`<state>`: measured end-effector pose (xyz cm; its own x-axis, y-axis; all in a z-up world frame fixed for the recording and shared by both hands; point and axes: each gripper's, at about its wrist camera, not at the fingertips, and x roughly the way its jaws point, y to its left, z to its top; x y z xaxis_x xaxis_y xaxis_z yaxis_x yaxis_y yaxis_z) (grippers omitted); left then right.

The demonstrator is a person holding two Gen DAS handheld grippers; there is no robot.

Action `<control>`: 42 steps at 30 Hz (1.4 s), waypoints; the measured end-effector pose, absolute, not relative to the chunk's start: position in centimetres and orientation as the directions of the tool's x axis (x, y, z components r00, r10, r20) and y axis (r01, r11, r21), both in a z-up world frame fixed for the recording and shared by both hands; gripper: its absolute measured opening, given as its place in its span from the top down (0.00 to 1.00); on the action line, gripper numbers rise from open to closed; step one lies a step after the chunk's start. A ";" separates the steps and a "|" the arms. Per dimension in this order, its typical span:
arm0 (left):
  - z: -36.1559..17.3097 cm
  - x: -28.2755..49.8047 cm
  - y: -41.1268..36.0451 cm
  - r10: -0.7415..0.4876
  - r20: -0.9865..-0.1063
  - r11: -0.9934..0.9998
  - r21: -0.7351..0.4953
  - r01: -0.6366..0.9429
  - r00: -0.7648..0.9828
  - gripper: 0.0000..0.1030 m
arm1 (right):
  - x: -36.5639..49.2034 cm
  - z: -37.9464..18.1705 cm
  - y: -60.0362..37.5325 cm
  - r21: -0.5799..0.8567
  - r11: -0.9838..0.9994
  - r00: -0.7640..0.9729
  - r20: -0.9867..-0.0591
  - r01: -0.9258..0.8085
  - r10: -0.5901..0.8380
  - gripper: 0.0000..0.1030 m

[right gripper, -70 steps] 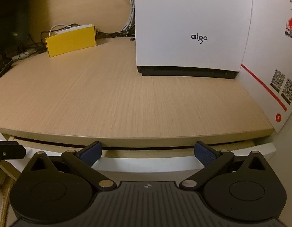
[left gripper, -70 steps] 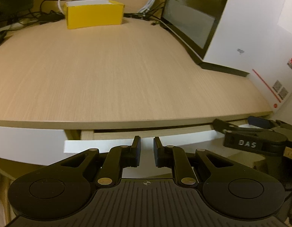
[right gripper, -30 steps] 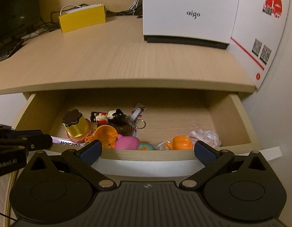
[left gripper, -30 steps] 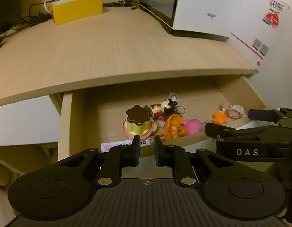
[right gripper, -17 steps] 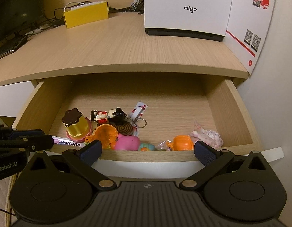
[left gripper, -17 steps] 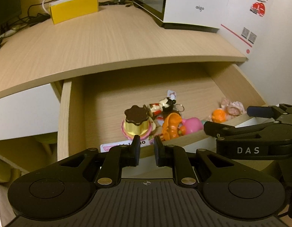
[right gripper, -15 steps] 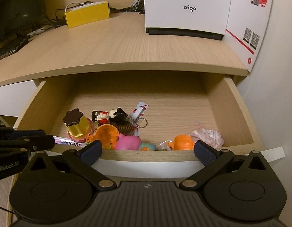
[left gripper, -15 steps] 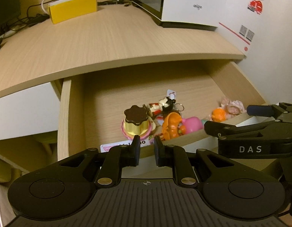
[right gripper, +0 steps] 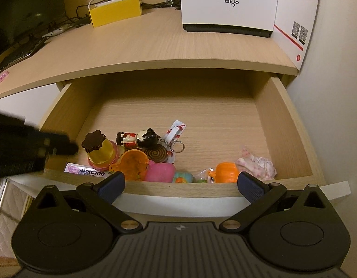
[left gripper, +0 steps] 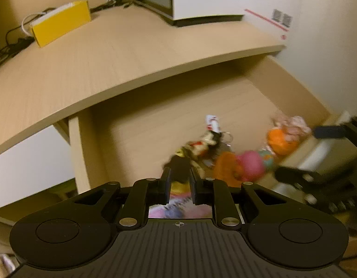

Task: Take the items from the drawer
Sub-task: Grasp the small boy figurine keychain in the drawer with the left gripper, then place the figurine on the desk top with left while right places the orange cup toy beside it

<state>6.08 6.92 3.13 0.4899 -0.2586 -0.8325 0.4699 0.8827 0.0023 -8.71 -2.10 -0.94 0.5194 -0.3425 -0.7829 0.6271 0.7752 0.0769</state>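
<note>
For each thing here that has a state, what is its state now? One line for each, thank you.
drawer: pulled open, toys inside near the front.
left hand-held gripper: fingers nearly closed, holding nothing, just in front of the pudding toy.
right hand-held gripper: open wide, empty, at the drawer front.
pudding toy: standing tilted, not gripped.
doll keychain: lying on its side.
yellow box: on the desk, closed.

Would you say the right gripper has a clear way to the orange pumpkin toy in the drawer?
Probably yes: the right gripper is open above the drawer's front wall, and the orange pumpkin toy lies uncovered just behind it.
</note>
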 end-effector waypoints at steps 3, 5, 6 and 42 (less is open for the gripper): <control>2.9 7.8 7.4 -0.264 -0.843 0.885 -0.017 0.465 0.470 0.81 | -8.9 -0.9 -1.9 0.074 0.779 0.524 -0.779 0.623 -0.345 0.00; 2.9 8.4 7.4 -0.262 -0.844 0.878 -0.007 0.479 0.468 0.81 | -8.8 -1.0 -2.0 0.066 0.785 0.525 -0.777 0.617 -0.348 0.00; 2.8 8.7 7.3 -0.267 -0.845 0.870 -0.005 0.492 0.464 0.81 | -8.8 -1.1 -2.0 0.059 0.785 0.523 -0.776 0.617 -0.353 0.00; -0.3 16.9 5.9 -0.501 -0.846 0.685 -0.261 0.680 0.181 0.71 | -2.1 0.0 -8.3 0.271 0.834 0.443 -0.896 0.480 0.036 0.07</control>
